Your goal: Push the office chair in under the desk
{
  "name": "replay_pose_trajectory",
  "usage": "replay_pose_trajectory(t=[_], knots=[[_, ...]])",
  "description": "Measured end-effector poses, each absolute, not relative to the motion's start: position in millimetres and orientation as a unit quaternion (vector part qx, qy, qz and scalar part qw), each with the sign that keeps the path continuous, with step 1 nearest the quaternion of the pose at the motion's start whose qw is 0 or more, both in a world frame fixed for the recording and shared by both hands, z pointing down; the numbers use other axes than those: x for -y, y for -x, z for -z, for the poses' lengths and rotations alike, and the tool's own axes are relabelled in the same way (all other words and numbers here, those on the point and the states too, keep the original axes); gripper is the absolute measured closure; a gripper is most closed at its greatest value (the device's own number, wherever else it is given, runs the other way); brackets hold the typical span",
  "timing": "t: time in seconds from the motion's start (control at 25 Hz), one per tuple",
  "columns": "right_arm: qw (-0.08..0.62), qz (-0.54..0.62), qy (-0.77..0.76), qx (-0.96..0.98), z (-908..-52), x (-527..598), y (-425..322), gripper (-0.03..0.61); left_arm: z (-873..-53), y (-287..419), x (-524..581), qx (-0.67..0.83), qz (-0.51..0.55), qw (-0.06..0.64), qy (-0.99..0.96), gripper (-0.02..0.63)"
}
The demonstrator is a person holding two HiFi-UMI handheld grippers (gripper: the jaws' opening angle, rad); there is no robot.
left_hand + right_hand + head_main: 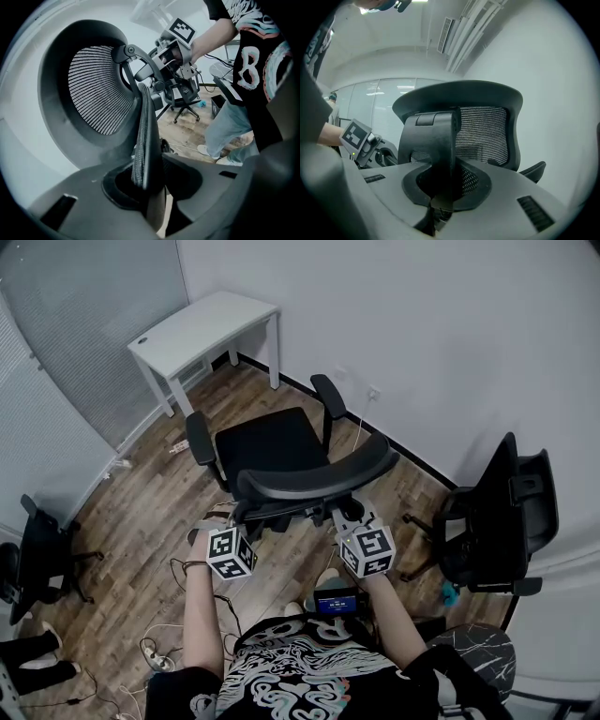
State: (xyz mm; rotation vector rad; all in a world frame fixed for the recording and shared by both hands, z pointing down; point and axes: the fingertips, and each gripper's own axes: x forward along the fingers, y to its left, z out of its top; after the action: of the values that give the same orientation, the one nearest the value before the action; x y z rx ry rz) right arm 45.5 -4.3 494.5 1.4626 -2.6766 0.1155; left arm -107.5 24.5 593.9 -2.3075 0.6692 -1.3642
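Observation:
The black office chair (270,441) stands on the wood floor with its seat towards the white desk (202,326) at the back left and its curved backrest (317,474) towards me. My left gripper (246,519) is shut on the backrest's side edge (143,122), which runs up between its jaws. The mesh back (96,89) fills that view. My right gripper (343,516) is shut on the black support bracket (433,140) behind the backrest (485,131). Each gripper shows in the other's view: the right gripper (177,49) and the left gripper (363,140).
A second black chair (497,512) stands close on the right by the wall, and a third black chair (37,559) is at the left. Cables (159,652) lie on the floor by my left leg. A glass partition (56,362) runs behind the desk.

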Motion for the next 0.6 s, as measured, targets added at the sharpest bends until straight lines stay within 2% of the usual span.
replay_pose_trajectory(t=[0.6], knots=[[0.048, -0.032, -0.477, 0.877, -494.6, 11.4, -39.8, 0.537, -593.6, 112.7, -16.7, -0.240, 0.483, 0.196, 0.819, 0.476]])
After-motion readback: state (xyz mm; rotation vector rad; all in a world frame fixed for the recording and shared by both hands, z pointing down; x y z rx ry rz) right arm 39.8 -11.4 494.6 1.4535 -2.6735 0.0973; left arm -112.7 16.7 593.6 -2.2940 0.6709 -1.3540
